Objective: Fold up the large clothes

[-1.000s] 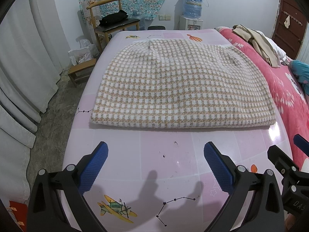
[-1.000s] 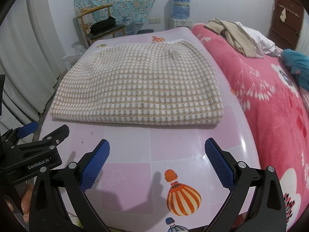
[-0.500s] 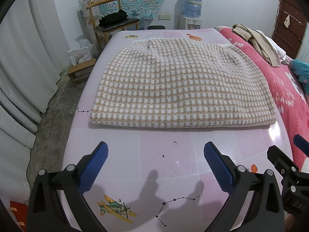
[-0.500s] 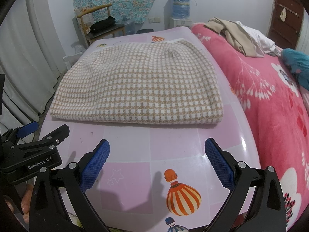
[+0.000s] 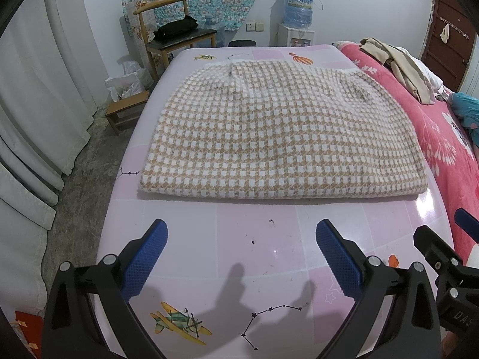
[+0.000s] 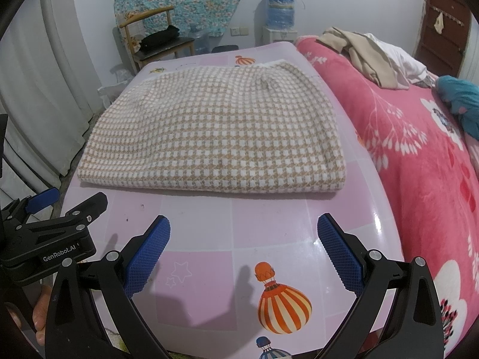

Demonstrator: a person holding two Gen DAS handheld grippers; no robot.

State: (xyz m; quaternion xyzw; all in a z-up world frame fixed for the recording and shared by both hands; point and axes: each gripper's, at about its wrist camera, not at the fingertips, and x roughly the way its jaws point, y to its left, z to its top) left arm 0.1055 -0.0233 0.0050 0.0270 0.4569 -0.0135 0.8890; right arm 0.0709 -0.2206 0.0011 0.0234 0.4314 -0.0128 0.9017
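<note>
A large beige-and-white checked garment (image 5: 284,131) lies folded flat on the pink patterned table (image 5: 254,239); it also shows in the right wrist view (image 6: 215,137). My left gripper (image 5: 241,239) hovers open over the bare table just short of the garment's near folded edge, holding nothing. My right gripper (image 6: 243,234) is likewise open and empty, near the garment's front right part. The right gripper shows at the right edge of the left wrist view (image 5: 443,257), and the left gripper (image 6: 51,227) at the left edge of the right wrist view.
A pink floral bed (image 6: 419,155) adjoins the table on the right, with beige and white clothes (image 6: 368,53) and a teal item (image 6: 461,98) on it. A wooden chair (image 5: 176,39), a small stool (image 5: 125,110) and white curtains (image 5: 36,95) stand at the left. A water dispenser (image 5: 298,15) is at the back wall.
</note>
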